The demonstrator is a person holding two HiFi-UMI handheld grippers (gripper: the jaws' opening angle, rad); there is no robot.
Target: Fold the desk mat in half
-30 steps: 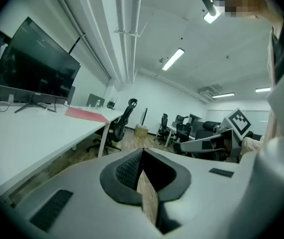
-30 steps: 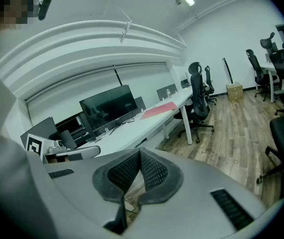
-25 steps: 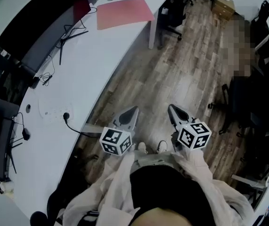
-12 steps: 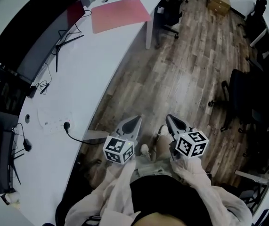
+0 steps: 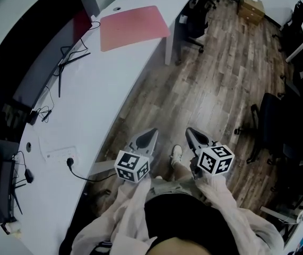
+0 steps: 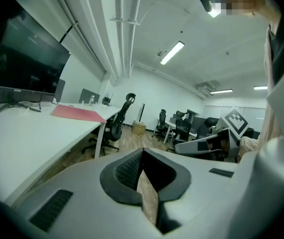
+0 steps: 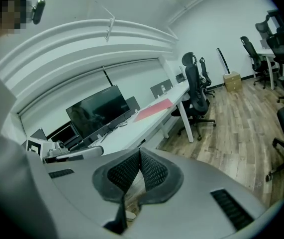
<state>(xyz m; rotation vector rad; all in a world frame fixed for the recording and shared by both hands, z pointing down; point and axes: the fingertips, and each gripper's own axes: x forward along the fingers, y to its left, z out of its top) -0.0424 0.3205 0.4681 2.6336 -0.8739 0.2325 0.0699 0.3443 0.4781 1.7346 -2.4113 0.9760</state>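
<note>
At the far left of the head view, a big dark screen (image 5: 32, 49) stands on a long white desk (image 5: 98, 89). A black plug (image 5: 70, 163) sits in the desk at about 8 o'clock in the picture. The mat (image 5: 132, 25) is pink. It lies flat and open on the desk, up at 11 o'clock, well apart from both grippers.

The left gripper (image 5: 152, 132) is low in the middle, over the wood floor (image 5: 215, 78) beside the desk. Its fingers are pressed together and nothing is in them. From it, the mat is far off at 12 o'clock. In the left gripper view the mat shows at 10 o'clock, far past the tips. Its cube (image 5: 132, 166) has black and white square marks.

A white shoe (image 5: 176, 154) shows between the two grippers.

The right gripper (image 5: 189, 132) is near the left one, also over the floor. Its fingers are pressed together too, and they pinch nothing. The mat is far off at 11 o'clock from it. Its cube (image 5: 215, 160) has the same kind of marks. A brown box (image 5: 251, 7) sits at 1 o'clock, and a black chair (image 5: 270, 126) at 3 o'clock.
</note>
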